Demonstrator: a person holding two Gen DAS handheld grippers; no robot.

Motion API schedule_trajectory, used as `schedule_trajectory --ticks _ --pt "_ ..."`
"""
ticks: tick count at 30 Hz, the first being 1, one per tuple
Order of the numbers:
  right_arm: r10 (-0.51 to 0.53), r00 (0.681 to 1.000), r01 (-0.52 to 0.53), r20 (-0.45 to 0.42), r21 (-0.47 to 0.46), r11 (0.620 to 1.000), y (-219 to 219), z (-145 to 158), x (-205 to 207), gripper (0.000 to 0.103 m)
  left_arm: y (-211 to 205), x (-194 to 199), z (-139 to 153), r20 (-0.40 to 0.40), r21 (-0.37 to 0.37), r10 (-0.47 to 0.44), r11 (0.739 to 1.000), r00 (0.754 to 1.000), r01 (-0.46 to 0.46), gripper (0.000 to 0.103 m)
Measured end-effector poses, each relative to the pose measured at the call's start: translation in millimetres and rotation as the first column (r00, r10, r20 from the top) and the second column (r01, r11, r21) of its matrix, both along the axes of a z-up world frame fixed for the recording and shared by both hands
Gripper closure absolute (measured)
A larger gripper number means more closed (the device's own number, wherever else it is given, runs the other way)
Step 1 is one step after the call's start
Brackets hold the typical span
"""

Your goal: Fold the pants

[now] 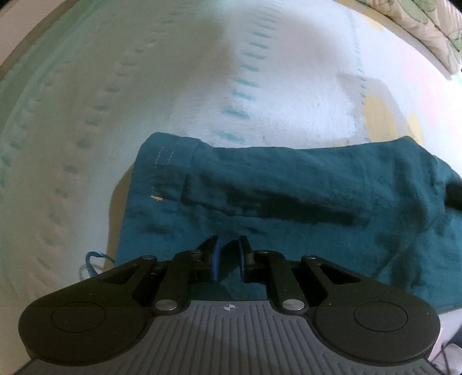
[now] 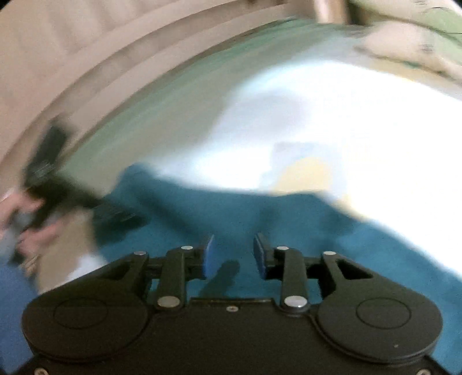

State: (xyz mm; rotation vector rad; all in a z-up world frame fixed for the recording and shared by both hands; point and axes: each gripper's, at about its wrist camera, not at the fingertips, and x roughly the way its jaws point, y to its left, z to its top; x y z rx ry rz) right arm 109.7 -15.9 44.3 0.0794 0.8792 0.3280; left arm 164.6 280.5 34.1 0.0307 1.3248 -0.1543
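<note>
We take the teal pants (image 1: 288, 202) as our landmark; they lie spread across a pale quilted bedspread (image 1: 144, 86) stitched with rows of teal dashes. In the left wrist view the left gripper (image 1: 230, 256) sits at the near edge of the pants, its blue pads (image 1: 215, 261) drawn close together with a fold of the teal cloth pinched between them. Beyond the gripper we see a hemmed band with light double stitching at the far left corner of the pants, and a small orange thread mark just below it. A blue cord loop (image 1: 92, 262) lies on the bedspread just beside the near left corner of the pants. A floral pillow (image 1: 418, 26) rests well beyond the pants, at the far right.

In the right wrist view, which is blurred, the right gripper (image 2: 234, 256) hangs over the pants (image 2: 231, 213) with its jaws parted and nothing between them; we cannot tell whether the pads touch the cloth. To the left of the pants we see the person's hand (image 2: 26, 222) around the dark body of the other gripper, which reaches onto the cloth.
</note>
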Motion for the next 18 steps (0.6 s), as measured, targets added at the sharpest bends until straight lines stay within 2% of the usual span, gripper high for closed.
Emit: schedule_trajectory --ticks 3,7,11,15,17,18 --pt "-0.074 0.997 0.073 -0.015 -0.042 0.996 -16.0 -12.9 32.0 0.06 2.5 0.1 -1.1 -0.002 -0.012 0.009 1.0 1.0 -0.009 0.089" --pt "-0.101 0.994 0.098 -0.038 -0.072 0.993 -23.9 -26.8 58.8 0.06 3.4 -3.5 -4.4 -0.003 -0.016 0.01 1.0 1.0 -0.01 0.089" --pt "-0.087 0.994 0.082 -0.071 -0.075 0.994 -27.0 -37.2 77.2 0.056 3.4 2.3 -2.0 -0.007 -0.018 0.009 1.0 1.0 -0.01 0.089" --pt "-0.056 0.995 0.05 -0.079 -0.075 0.996 -23.5 -43.7 74.8 0.053 3.1 2.0 -2.5 -0.006 -0.015 0.006 1.0 1.0 -0.006 0.089" --pt "-0.018 0.995 0.011 -0.096 -0.071 0.997 -22.8 -43.2 72.6 0.053 3.1 2.0 -3.2 -0.004 -0.012 0.004 1.0 1.0 -0.004 0.089" --pt "0.002 0.996 -0.01 -0.093 -0.085 0.996 -19.9 -41.3 69.6 0.058 2.7 2.0 -3.6 -0.004 -0.01 0.004 1.0 1.0 -0.004 0.089"
